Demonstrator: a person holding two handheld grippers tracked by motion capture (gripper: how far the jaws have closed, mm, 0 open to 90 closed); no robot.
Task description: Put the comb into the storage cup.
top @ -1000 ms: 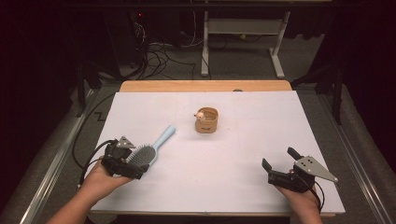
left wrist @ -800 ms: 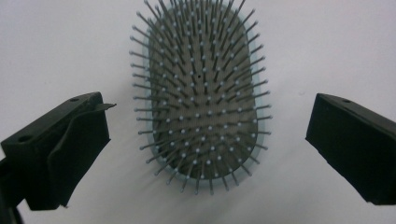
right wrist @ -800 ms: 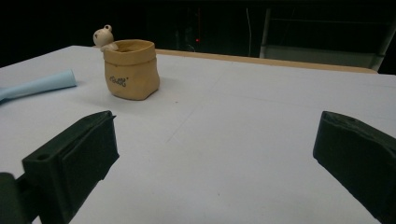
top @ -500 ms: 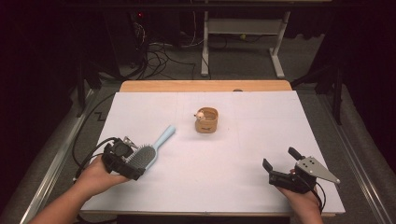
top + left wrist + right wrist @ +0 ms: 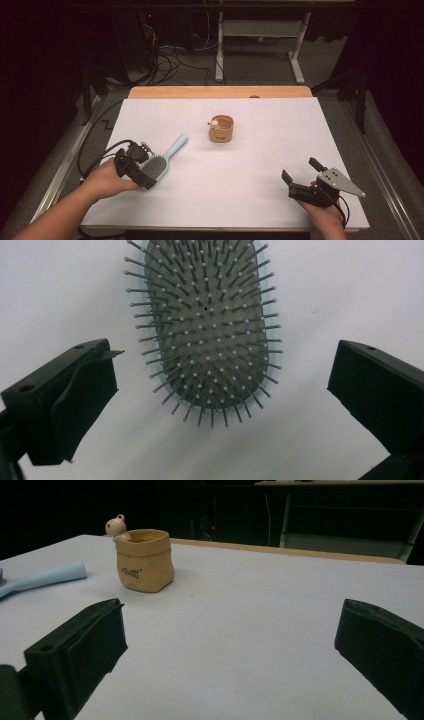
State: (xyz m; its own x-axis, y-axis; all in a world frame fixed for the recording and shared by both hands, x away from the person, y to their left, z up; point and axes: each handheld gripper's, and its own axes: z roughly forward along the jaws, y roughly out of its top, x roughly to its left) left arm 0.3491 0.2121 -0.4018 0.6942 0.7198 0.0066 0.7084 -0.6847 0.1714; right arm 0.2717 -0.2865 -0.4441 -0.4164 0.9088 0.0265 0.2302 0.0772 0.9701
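Pale blue plastic forms the one hairbrush point(image 5: 161, 162) on the desk point(image 5: 260, 150), which lies bristles up near the front left corner, its handle pointing toward the far middle. One brush, one small pot and two tools make up everything on the white sheet that covers the desktop; a strip of bare wood shows along the far edge.

The left tool point(image 5: 142, 172) sits at the paddle end of the brush, held by the person's left hand point(image 5: 106, 179). In the left gripper view its two black jaws stand wide apart, one on each side of the oval bristle pad point(image 5: 210, 325), and neither jaw touches the brush. The grey pins with their light tips rise toward the camera.

The right tool point(image 5: 300, 176) rests low over the front right part of the desk, well apart from the brush, gripped by the right hand point(image 5: 327, 212). Its two jaws are also spread open with nothing between them, and one grey three-cornered plate rides on top.

A single tan sack-shaped pot point(image 5: 221, 128) stands upright near the desk's middle, with one small cream bear figure point(image 5: 117, 526) peeking over its rim. In the right gripper view the brush handle's tip lies to the left of the pot, apart from it.
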